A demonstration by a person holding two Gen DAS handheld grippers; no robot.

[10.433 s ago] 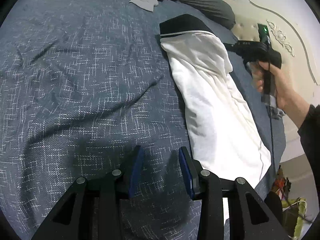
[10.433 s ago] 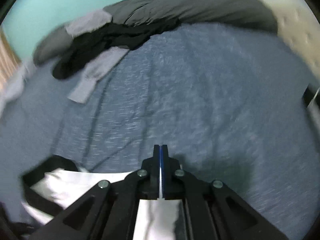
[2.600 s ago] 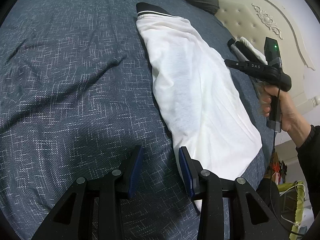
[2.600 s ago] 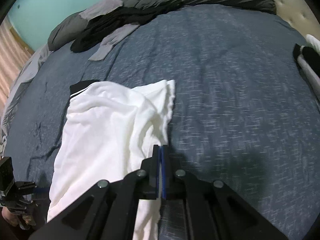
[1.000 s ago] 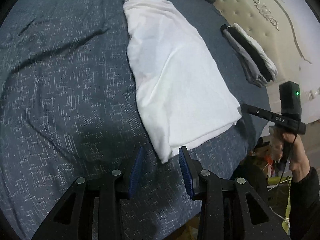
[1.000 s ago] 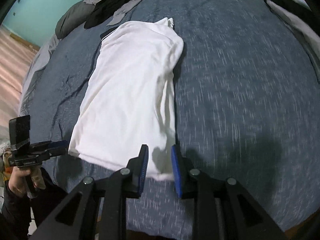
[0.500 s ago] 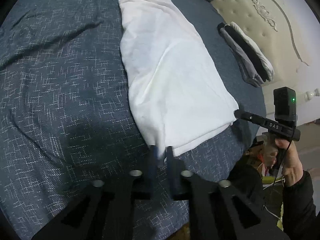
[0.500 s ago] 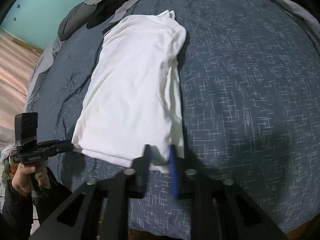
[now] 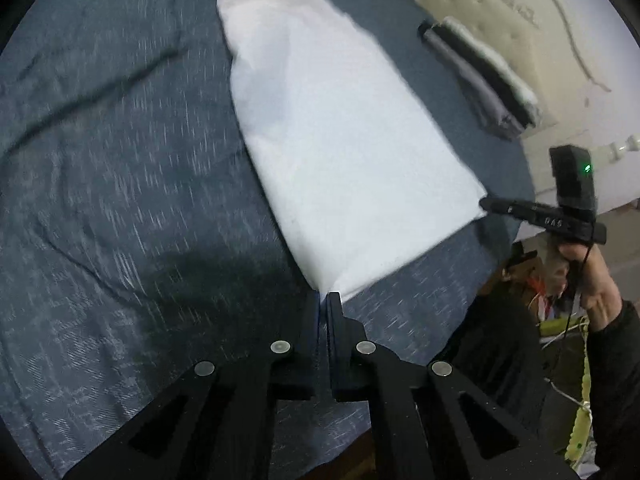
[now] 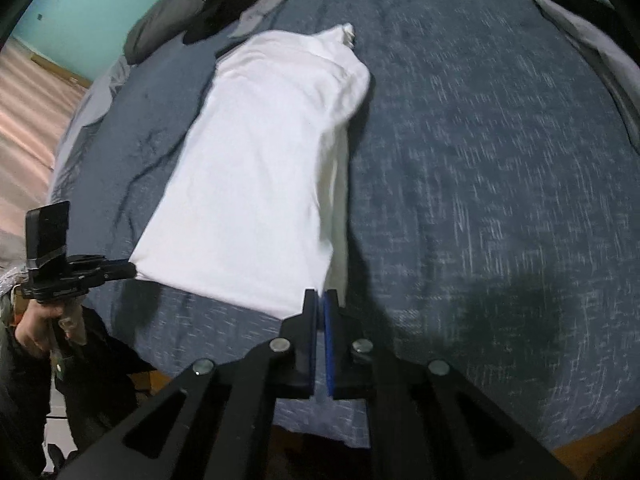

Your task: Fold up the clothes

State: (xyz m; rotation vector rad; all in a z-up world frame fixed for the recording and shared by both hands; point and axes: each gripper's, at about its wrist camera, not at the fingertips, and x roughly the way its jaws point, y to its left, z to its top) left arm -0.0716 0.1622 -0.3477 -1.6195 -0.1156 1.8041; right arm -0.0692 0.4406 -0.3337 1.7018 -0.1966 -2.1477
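Note:
A white garment (image 9: 340,128), folded into a long strip with a dark collar at its far end, lies on the blue bedspread (image 9: 100,160). My left gripper (image 9: 323,299) is shut on the near hem corner. The right gripper (image 9: 486,204), held in a hand (image 9: 592,280), pinches the other hem corner. In the right wrist view, the same garment (image 10: 260,168) stretches away from me, and my right gripper (image 10: 321,295) is shut on its near right corner. The left gripper (image 10: 130,270) grips the left corner.
A stack of folded grey, black and white clothes (image 9: 480,76) lies near the cream headboard (image 9: 500,0), also at the right wrist view's top right as folded clothes (image 10: 580,8). Dark loose clothes (image 10: 224,12) pile at the far side. The bed edge is just below both grippers.
Both grippers were open a second ago, moved onto the hem corners and closed on them. The hem end now looks pulled straight between them.

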